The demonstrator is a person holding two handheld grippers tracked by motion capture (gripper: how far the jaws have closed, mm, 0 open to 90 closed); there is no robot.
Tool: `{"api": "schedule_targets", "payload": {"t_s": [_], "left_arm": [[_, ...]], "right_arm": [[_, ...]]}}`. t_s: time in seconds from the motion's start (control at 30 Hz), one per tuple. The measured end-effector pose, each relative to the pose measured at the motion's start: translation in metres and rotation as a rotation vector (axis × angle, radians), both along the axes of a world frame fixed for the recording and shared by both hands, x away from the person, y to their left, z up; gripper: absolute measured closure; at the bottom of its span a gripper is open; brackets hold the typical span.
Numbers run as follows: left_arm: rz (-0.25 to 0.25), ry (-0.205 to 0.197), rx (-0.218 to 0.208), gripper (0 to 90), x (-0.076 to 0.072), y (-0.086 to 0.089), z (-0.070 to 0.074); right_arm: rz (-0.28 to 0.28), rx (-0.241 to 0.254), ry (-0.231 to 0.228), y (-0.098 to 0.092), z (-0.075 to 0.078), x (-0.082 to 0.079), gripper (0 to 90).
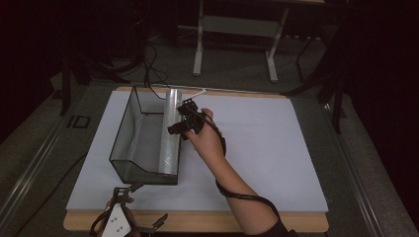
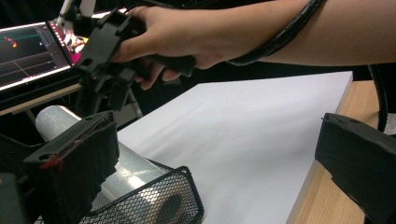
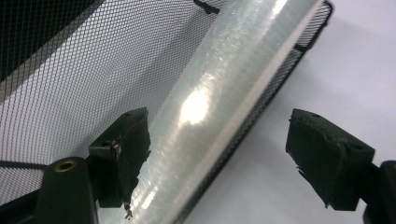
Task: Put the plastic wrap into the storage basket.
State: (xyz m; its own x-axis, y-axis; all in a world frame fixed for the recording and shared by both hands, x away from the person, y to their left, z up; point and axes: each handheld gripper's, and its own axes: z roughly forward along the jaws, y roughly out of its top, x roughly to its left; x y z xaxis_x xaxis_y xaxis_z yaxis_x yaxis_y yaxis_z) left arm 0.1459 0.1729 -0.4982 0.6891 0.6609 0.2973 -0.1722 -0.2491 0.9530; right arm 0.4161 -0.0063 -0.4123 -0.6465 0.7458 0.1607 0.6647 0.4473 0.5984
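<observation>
The roll (image 1: 171, 131) lies lengthwise in the mesh basket (image 1: 129, 129), leaning along its right wall, its far end sticking out past the rim. The right tool (image 1: 181, 123) hangs just above it with jaws apart and nothing pinched; in the right gripper view one pad sits over the roll (image 3: 205, 116) and the other out beyond the basket wire (image 3: 306, 35), over the white sheet (image 3: 364, 70). It reads as either a fresh release or a re-grip. If the roll is to be taken, both pads should straddle the roll alone, inside the wall, near its middle so it lifts level; clamping across the wire would trap the basket too. Squeeze gently: the surface is glossy clear film wound tight on a tube, slick and slightly yielding, so it could slide or dent. The basket is fine black wire mesh, stiff, with a low front lip and rounded corners (image 2: 187, 196). The left tool (image 1: 129, 219) rests at the near counter edge (image 1: 197, 221), jaws wide apart and empty, with one pad (image 2: 74, 163) near the basket's front end in the left gripper view. It could steady the basket if it shifts.
</observation>
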Motion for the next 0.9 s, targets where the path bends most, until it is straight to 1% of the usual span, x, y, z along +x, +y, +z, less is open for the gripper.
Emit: {"api": "schedule_targets", "payload": {"t_s": [0.07, 0.13, 0.2, 0.3, 0.37, 0.4, 0.43, 0.47, 0.53, 0.63, 0.7, 0.83, 0.9], "left_arm": [[-0.001, 0.0, -0.001, 0.4, 0.0, -0.001, 0.0], [-0.003, 0.001, 0.002, 0.4, 0.0, -0.001, 0.0], [-0.002, 0.002, 0.004, 0.3, 0.0, -0.001, -0.001], [0.001, 0.003, 0.002, 0.4, 0.0, -0.001, -0.001], [0.001, 0.005, 0.003, 0.4, 0.001, -0.001, -0.001], [0.002, 0.006, 0.004, 0.4, 0.001, -0.002, -0.001], [0.002, 0.006, 0.004, 0.4, 0.001, -0.002, -0.001], [0.001, 0.009, 0.004, 0.4, 0.001, -0.002, -0.001], [0.002, 0.009, 0.008, 0.4, 0.002, -0.002, -0.002], [0.003, 0.01, 0.009, 0.4, 0.002, -0.002, -0.002], [0.003, 0.009, 0.01, 0.4, 0.001, -0.003, -0.002], [0.004, 0.008, 0.009, 0.3, 0.001, -0.003, -0.002], [0.006, 0.01, 0.012, 0.4, 0.001, -0.002, -0.002]], "right_arm": [[0.007, 0.006, -0.015, -0.006, 0.002, -0.004, 21.3], [0.018, -0.004, -0.032, -0.012, 0.003, -0.008, 21.3], [0.021, -0.001, -0.046, -0.018, 0.005, -0.012, 21.3], [0.028, 0.008, -0.06, -0.029, 0.008, -0.018, 20.8], [0.031, 0.026, -0.065, -0.036, 0.011, -0.022, 20.7], [0.033, 0.03, -0.08, -0.04, 0.012, -0.025, 20.8], [0.033, 0.03, -0.08, -0.04, 0.012, -0.025, 20.8], [0.042, 0.032, -0.086, -0.048, 0.012, -0.032, 20.7], [0.04, 0.033, -0.101, -0.053, 0.012, -0.037, 20.8], [0.047, 0.017, -0.116, -0.062, 0.01, -0.044, 20.7], [0.048, 0.017, -0.115, -0.068, 0.009, -0.047, 20.8], [0.048, 0.009, -0.14, -0.084, 0.008, -0.055, 20.7], [0.052, -0.009, -0.161, -0.092, 0.006, -0.059, 20.7]]}}
